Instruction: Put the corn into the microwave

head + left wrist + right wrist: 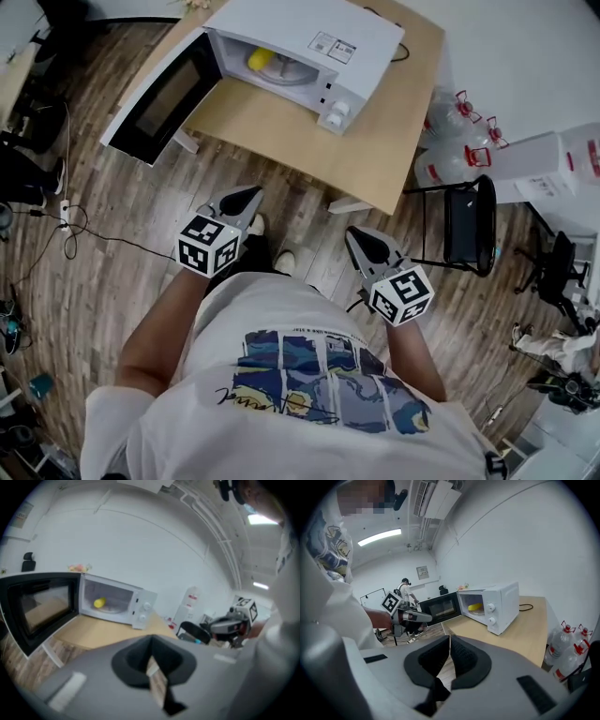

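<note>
1. Microwave [309,47]: white, on table top, far L end. Two knobs on front panel. Also in left gripper view [138,603] & right gripper view [504,604].
2. Microwave door [155,98]: black, swung fully open to the L, hangs past the table edge.
3. Corn [260,59]: yellow, inside the microwave cavity, lying on the round turntable plate [291,70], toward cavity's L side. Seen through the open front in both gripper views [99,603] [475,607]. Well apart from both grippers.
4. Table [281,131]: light wood top, white legs. Black cable lies on top behind the microwave.
5. Left gripper [255,193]: held near the person's body, off the table, pointing toward table. Jaws together, nothing between the pads [151,641]. Marker cube at rear.
6. Right gripper [354,234]: beside the L one, near the table's near edge, same heading. Jaws together, pads meet at tip, nothing held [450,637]. Marker cube at rear.
7. Water bottles [450,141]: clear, red handles, on floor R of table.
8. Chair [469,225]: black, R of table, near the bottles.
9. Floor [94,281]: wood planks; cables at L.
10. T-shirt [309,375]: white w/ blue print, worn by the person holding the grippers.
11. Second person [404,590]: far background, right gripper view only; detail too small.
</note>
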